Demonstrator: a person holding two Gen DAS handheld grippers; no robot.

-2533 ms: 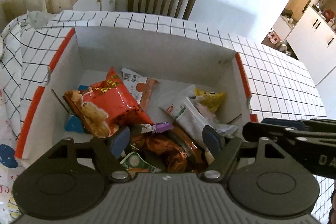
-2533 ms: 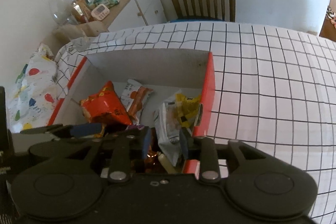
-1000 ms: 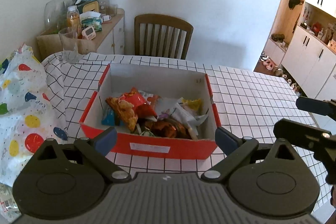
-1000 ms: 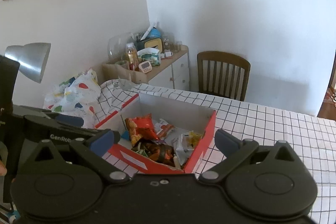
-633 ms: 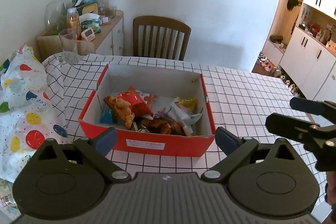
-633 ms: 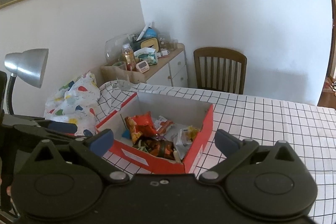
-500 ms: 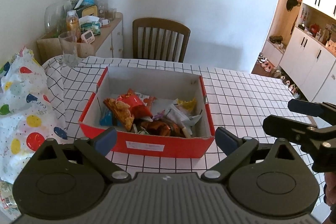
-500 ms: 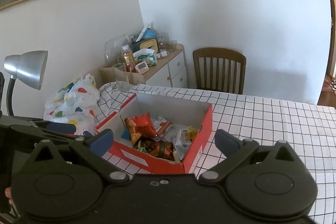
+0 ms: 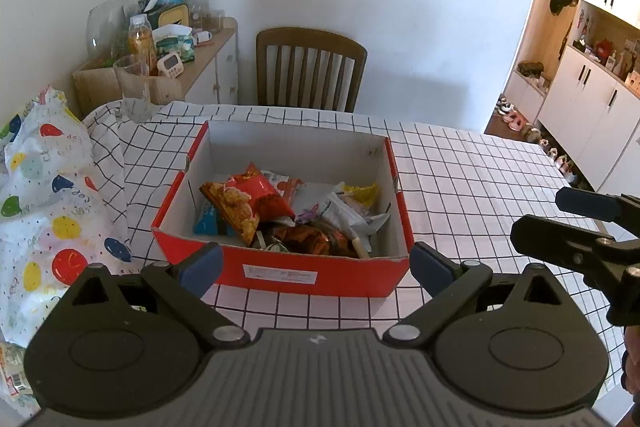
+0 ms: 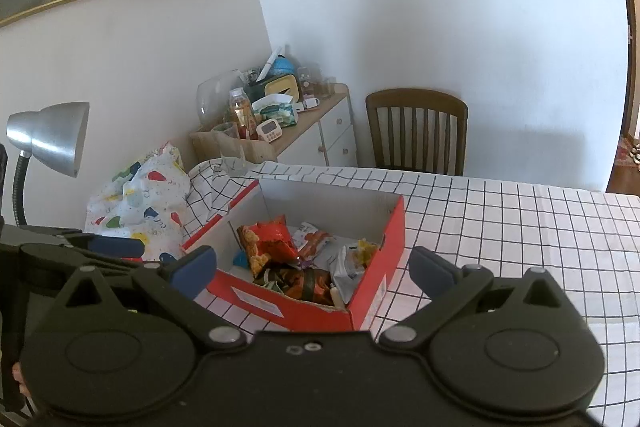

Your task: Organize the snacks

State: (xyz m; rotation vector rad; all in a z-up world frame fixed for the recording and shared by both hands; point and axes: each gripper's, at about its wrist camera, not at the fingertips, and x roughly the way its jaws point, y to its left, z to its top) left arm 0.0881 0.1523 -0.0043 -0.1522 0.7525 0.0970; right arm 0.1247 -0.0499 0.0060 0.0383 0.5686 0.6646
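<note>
Sitting near the left end of the table (image 9: 480, 179), the red box (image 9: 288, 273) holds all the snacks in view: an orange-red bag of chips (image 9: 248, 203) on top toward the box's left side, a white packet (image 9: 340, 213) and a yellow wrapper (image 9: 360, 191) toward its right wall, a small blue packet (image 9: 208, 221) by the left wall, and a dark brown wrapper (image 9: 308, 238) against the near wall. The box is open at the top, its white inner walls rising well above the pile.

The left gripper (image 9: 316, 265) hangs above the table's near edge, level with the box's near wall, its jaws spread wide and empty. The right gripper (image 10: 312, 267) is likewise spread wide with nothing between its fingers, hanging off the box's near right corner.

The checked cloth is bare across the whole right half of the table and along the strip in front of the box. On the left, a spotted bag (image 9: 48, 211) crowds the table's left edge, close beside the box. A glass (image 9: 132, 87) stands at the far left corner. A wooden chair (image 9: 310, 69) is pushed up to the far edge, directly behind the box, and a sideboard (image 10: 312, 135) piled with bottles and jars stands past the far left corner. A silver lamp (image 10: 52, 137) leans in at the left in the right wrist view.
</note>
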